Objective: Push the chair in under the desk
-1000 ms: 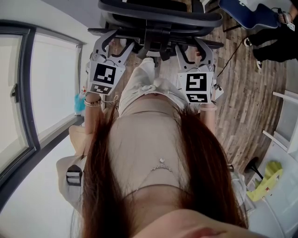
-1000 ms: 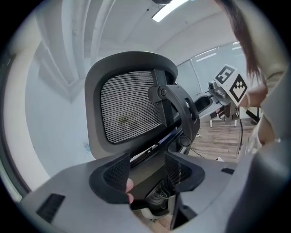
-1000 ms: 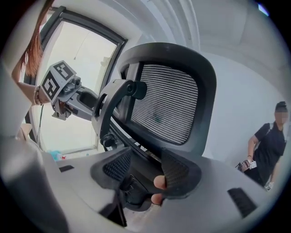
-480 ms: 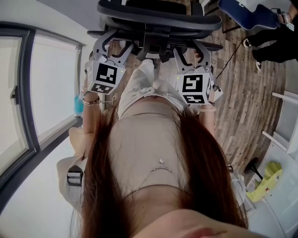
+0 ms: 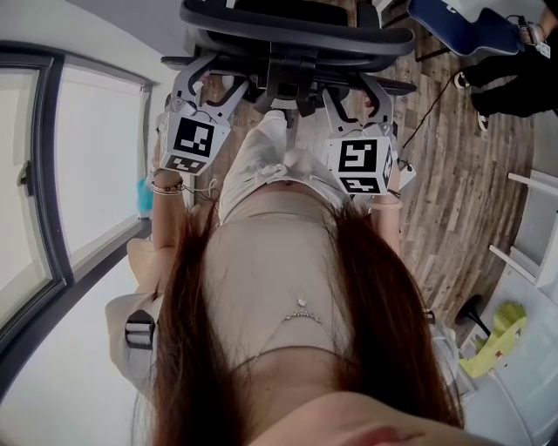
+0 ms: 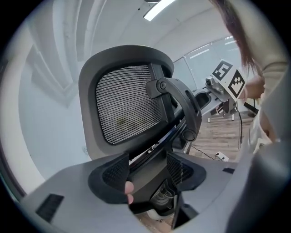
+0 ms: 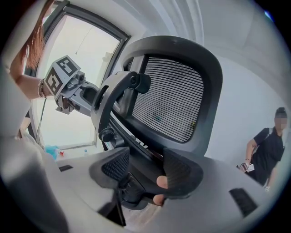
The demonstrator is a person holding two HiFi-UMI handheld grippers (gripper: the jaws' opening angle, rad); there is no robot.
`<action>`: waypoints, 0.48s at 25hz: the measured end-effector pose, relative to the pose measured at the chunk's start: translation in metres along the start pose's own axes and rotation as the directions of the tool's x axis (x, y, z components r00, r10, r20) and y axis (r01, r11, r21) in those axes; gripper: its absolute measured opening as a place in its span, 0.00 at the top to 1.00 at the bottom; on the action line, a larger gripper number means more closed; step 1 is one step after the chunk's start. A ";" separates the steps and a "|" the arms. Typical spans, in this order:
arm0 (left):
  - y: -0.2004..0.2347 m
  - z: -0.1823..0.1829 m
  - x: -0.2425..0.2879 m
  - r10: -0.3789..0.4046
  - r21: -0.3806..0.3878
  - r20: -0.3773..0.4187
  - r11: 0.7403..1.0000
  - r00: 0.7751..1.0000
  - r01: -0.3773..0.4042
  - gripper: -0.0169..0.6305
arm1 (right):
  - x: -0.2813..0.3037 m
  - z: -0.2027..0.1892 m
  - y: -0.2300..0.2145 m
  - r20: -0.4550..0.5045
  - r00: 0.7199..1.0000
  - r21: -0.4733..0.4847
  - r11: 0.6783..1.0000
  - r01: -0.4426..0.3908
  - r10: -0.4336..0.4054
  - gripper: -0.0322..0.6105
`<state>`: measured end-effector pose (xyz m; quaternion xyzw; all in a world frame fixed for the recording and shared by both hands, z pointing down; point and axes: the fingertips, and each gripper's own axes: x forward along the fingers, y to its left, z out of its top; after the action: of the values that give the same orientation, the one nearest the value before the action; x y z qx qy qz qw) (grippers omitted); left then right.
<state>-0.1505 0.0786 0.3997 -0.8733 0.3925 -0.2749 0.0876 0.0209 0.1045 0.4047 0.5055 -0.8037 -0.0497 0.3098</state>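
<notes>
Black chair frame [image 5: 296, 39] sits between the just-opening jaws of your left hand-held gripper [image 5: 218, 80] and right hand-held gripper [image 5: 359, 87], both released, seemingly placed to push.

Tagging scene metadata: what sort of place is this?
Probably an office: a mesh-backed desk chair, wood-plank floor, a large window at the side and a ceiling strip light.

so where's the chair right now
The black mesh-back office chair is at the top centre of the head view, just ahead of the person, between the large window on the left and the wooden plank floor on the right.
</notes>
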 end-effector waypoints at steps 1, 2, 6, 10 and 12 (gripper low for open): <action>0.000 0.000 0.000 0.000 -0.001 0.001 1.000 1.000 0.000 0.58 | 0.000 0.001 0.000 0.010 1.000 -0.001 1.000 -0.001 0.001 0.59; 0.000 0.000 0.000 -0.002 -0.001 0.001 1.000 1.000 0.002 0.58 | 0.001 0.002 0.001 0.020 1.000 -0.001 1.000 -0.003 0.003 0.59; 0.000 0.000 0.000 -0.003 -0.002 0.005 1.000 1.000 0.003 0.57 | 0.001 0.001 0.001 0.026 1.000 0.005 1.000 0.006 -0.006 0.59; 0.001 0.000 0.001 -0.005 -0.001 0.002 1.000 1.000 0.005 0.57 | -0.001 0.000 0.000 0.021 0.999 0.009 1.000 0.028 -0.029 0.58; 0.002 0.000 0.002 -0.006 0.001 0.000 1.000 1.000 0.006 0.57 | 0.000 -0.001 0.000 0.021 0.999 0.007 1.000 0.030 -0.030 0.58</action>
<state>-0.1506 0.0754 0.4001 -0.8745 0.3896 -0.2754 0.0871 0.0212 0.1051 0.4053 0.5182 -0.7994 -0.0570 0.2987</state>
